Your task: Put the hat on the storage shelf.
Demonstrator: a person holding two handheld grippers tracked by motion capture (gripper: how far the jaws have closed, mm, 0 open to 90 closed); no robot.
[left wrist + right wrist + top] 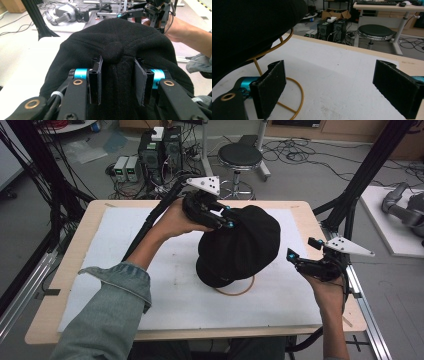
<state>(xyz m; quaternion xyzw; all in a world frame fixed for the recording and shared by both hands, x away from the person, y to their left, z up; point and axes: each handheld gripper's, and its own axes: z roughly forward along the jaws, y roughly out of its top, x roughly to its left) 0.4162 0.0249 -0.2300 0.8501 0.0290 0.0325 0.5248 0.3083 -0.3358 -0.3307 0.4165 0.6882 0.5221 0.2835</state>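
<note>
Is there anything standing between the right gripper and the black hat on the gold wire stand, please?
Nothing visible does. The right gripper, jaws wide apart, sits beside the black hat over bare white mat. The left gripper grips the hat's crown from the other side.

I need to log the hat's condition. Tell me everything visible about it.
The hat is black, of soft fleece-like fabric, with seams meeting at a covered button on the crown and a short brim toward the person. It sits tilted on a gold wire stand over the white mat. The left gripper pinches a fold of the crown just below the button; the right gripper hangs open beside it, apart.
</note>
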